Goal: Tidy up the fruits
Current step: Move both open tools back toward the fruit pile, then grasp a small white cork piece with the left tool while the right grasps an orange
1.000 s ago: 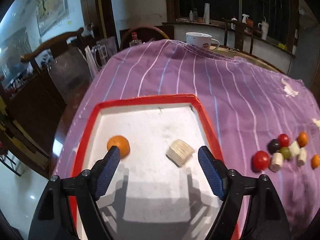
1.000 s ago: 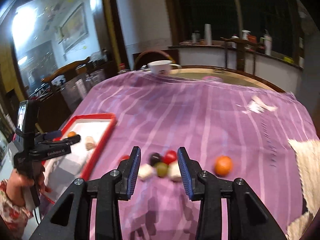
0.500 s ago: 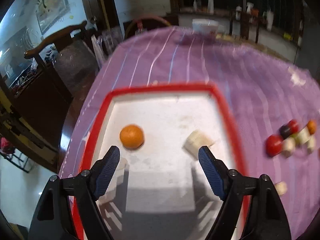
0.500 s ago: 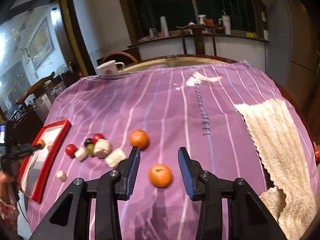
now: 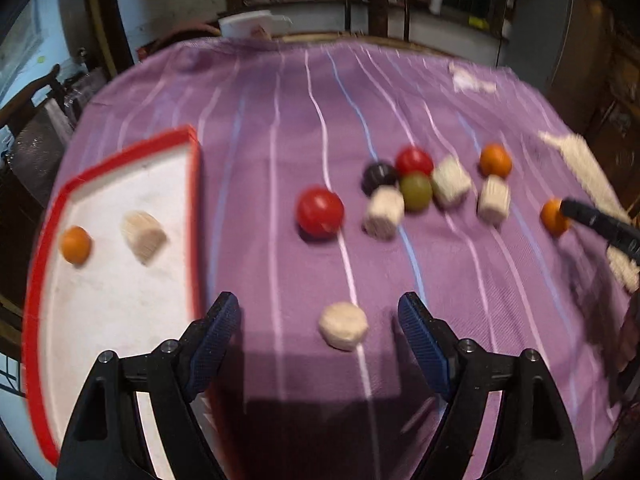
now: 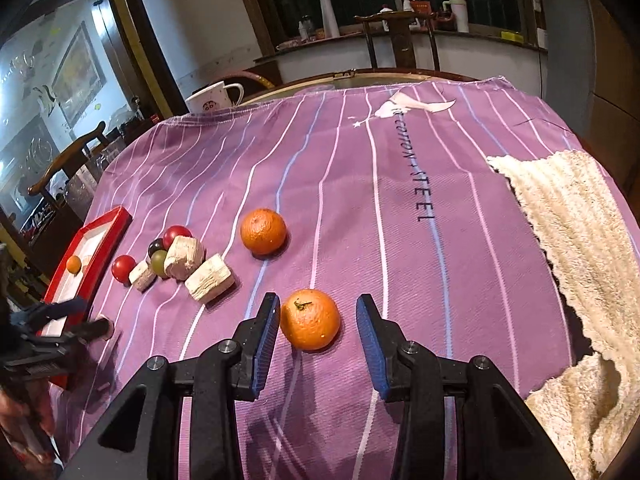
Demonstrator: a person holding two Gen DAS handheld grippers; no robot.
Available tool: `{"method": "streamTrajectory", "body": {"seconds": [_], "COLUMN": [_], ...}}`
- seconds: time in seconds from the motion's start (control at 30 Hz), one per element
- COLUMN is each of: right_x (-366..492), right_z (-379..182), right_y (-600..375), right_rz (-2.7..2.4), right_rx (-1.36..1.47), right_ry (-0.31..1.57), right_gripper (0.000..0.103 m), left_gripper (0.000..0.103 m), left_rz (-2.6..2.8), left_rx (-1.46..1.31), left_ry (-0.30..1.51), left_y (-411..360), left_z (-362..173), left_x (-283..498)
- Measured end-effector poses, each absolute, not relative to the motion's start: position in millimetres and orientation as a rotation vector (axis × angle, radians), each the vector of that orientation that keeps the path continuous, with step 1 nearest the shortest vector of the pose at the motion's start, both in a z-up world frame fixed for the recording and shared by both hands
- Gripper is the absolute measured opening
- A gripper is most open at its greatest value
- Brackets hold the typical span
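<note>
Between the right tool's (image 6: pixel 316 320) spread fingers sits an orange (image 6: pixel 310 319), seemingly untouched. Left tool (image 5: pixel 320 316), also spread, brackets a pale chunk (image 5: pixel 343 325) beside the red tray (image 5: pixel 195 216); purple surface (image 6: pixel 460 280) rightward lies bare up to a towel (image 6: pixel 580 220).

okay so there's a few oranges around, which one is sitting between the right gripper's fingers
The near orange, stem up, between the open right gripper fingers. The far orange lies further up the cloth; the small orange is in the red tray.
</note>
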State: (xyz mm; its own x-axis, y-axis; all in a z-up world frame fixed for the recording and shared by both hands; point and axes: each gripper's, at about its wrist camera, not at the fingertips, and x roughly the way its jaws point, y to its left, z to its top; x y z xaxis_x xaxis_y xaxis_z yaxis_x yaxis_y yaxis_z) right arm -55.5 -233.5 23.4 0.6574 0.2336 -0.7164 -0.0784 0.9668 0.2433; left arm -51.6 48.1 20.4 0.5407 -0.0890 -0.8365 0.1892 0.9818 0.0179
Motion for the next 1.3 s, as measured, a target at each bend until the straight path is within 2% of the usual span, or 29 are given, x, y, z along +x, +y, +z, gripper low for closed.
{"method": "streamTrajectory", "body": {"seconds": [0.27, 0.33, 0.37, 0.4, 0.43, 0.5, 0.63, 0.93, 1.3], "right_x": [-49, -49, -50, -50, -50, -51, -55, -77, -90], "right_z": [13, 14, 14, 14, 13, 13, 17, 53, 135], "right_y": [-225, -222, -220, -218, -216, -215, -215, -194, -84], "right_rz": [0.196, 0.189, 0.183, 0.173, 0.170, 0.185, 0.188, 0.248, 0.535], "right_rx": [0.171, 0.144, 0.128, 0.105, 0.092, 0.090, 0.097, 0.064, 0.002], "right_ry": [0.872, 0.869, 0.867, 0.867, 0.868, 0.867, 0.853, 0.763, 0.656], "right_gripper": [0.043, 0.043, 0.043, 0.043, 0.042, 0.038, 0.037, 0.037, 0.037], "left_gripper": [0.079, 0.058, 0.051, 0.035, 0.024, 0.023, 0.023, 0.024, 0.024], "left_rz": [-0.157, -0.207, -0.211, -0.217, -0.224, -0.221, -0.235, -0.195, 0.053], "left_rx": [0.137, 0.116, 0.124, 0.130, 0.133, 0.133, 0.079, 0.009, -0.034], "left_ry": [0.973, 0.969, 0.962, 0.957, 0.955, 0.956, 0.948, 0.808, 0.775], "left_y": [42, 41, 40, 37, 35, 34, 41, 75, 200], "left_z": [11, 11, 13, 14, 14, 14, 21, 69, 107], "left_x": [-54, -56, -57, -58, -59, -58, -64, -95, -94]}}
